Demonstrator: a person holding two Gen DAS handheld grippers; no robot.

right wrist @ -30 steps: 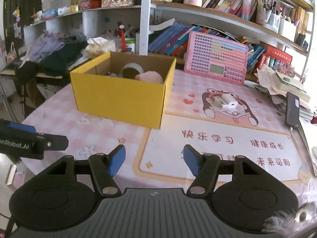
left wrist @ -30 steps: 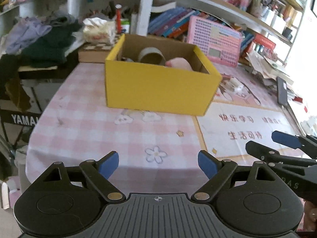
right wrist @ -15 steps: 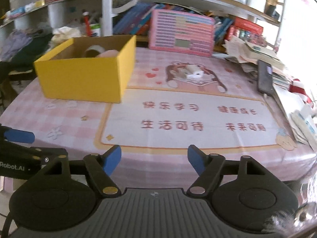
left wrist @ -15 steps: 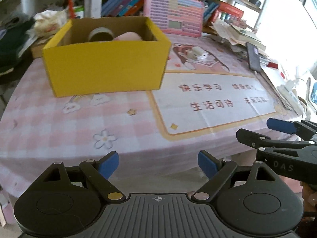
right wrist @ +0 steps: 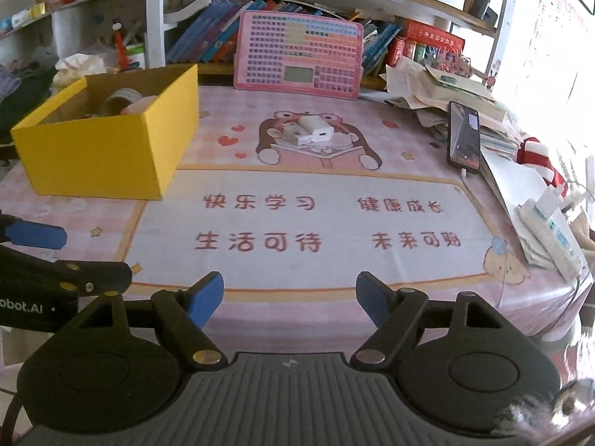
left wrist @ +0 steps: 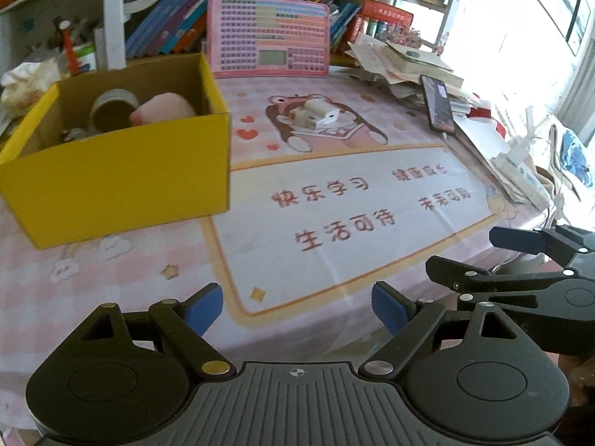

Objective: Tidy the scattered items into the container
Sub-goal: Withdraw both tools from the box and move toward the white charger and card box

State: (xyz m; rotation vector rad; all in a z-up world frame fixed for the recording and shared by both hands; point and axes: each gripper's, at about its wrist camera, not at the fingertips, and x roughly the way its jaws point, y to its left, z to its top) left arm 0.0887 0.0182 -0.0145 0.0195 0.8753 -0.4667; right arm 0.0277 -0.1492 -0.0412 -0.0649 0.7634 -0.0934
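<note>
Both sets of jaws are empty. The left gripper [left wrist: 297,306] stands wide, with nothing between its blue pads. The right gripper [right wrist: 290,299] has just been opening its jaws and now stands fairly wide, also with nothing between them. Each hovers over the near edge of the desk [right wrist: 539,297], side by side, well short of anything to pick up.

This looks like the reach between two pickups. The yellow box [right wrist: 108,148] sits at the left on the desk and already holds a roll of tape [left wrist: 111,107] and a soft pink thing [left wrist: 163,111]. What seems left to tidy is a pair of small white chargers [right wrist: 310,132], lying touching each other on the bear printed on the desk mat [right wrist: 297,171], just right of the box. The next move, I judge, calls for one gripper to go forward over the mat, line its jaws across a charger and close. The two lie so close that the jaws may nudge the second one.

Writing: the mat [left wrist: 372,200] carries four red Chinese phrases, 快乐学习, 健康成长, 生活可待, 未来可期. The side of the left gripper, seen from the right wrist, reads "obot.AI", cut off at the frame edge. The pink keyboard toy [right wrist: 297,55] leaning at the back has labelled keys too small to read. A phone [right wrist: 463,137] lies on the papers at the right.
</note>
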